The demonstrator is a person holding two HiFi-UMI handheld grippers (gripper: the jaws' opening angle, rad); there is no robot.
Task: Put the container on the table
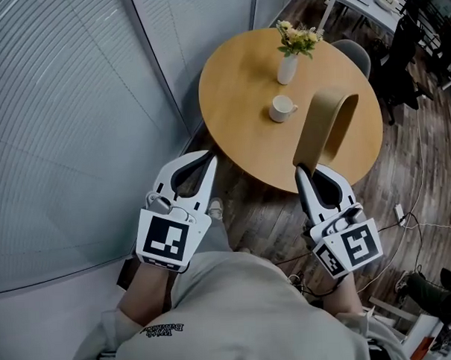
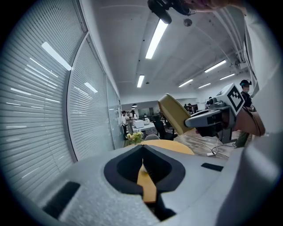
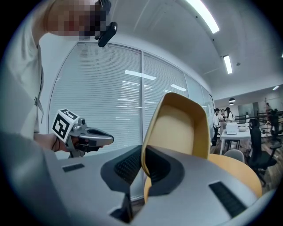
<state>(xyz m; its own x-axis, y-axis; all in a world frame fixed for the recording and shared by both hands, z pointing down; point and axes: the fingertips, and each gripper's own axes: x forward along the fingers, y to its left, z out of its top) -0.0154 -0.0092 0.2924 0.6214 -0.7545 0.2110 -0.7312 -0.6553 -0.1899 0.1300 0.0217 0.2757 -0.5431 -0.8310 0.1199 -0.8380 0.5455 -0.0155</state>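
A tan rounded container is held up by its rim in my right gripper, which is shut on it. In the head view it hangs over the near right part of the round wooden table. Seen from the right gripper view, the container rises from the jaws, its hollow side facing the camera. My left gripper is shut with nothing in it, at the table's near left edge. The left gripper view looks along the shut jaws toward the table and shows the container in the right gripper.
On the table stand a white cup and a white vase of flowers. A glass wall with blinds runs along the left. A grey chair sits behind the table. Cables lie on the wood floor at right.
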